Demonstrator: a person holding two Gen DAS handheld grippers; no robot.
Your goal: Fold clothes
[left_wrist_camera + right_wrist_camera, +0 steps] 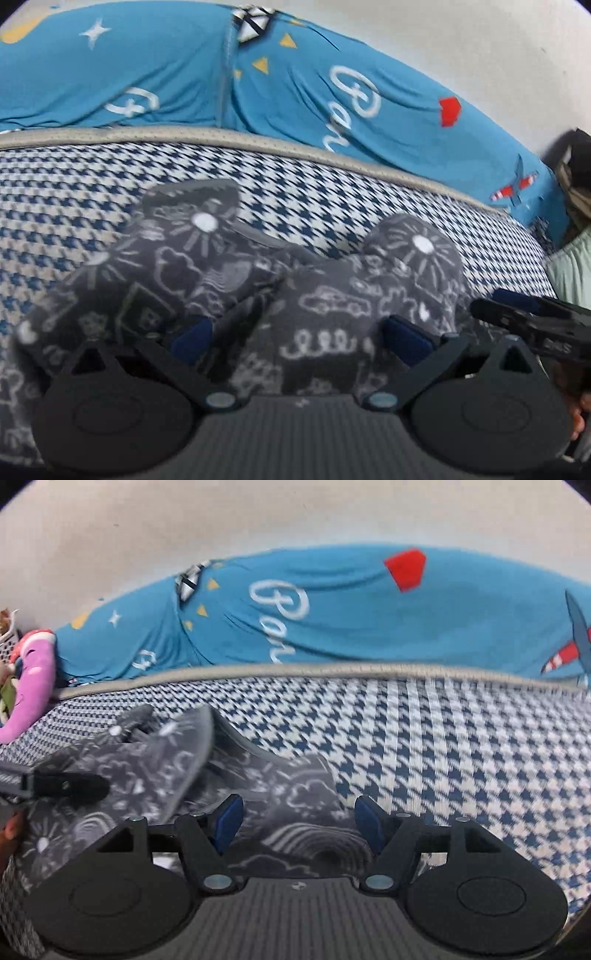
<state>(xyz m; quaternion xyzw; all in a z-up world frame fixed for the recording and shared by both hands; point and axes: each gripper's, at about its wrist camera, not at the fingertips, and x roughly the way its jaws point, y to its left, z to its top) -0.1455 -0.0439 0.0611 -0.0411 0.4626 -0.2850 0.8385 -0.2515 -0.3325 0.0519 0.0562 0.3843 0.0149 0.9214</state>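
Observation:
A dark grey garment [236, 280] printed with white doodles lies crumpled on the houndstooth mattress [303, 195]. My left gripper [299, 338] is open, its blue pads [192, 336] wide apart with a bunched hump of the cloth between them. My right gripper [299, 823] is open too, low over the garment's right edge [303, 794], with nothing pinched. The right gripper's black fingers [532, 321] show at the right edge of the left wrist view. In the right wrist view the left gripper's fingers [66, 784] lie across a raised fold of the garment.
A blue printed cover [332, 613] lies along the back of the mattress against a pale wall [258, 513]. A pink soft toy [33, 679] sits at the far left. Pale green cloth [569, 266] and a dark object [576, 158] are at the right. Bare mattress [461, 746] lies right of the garment.

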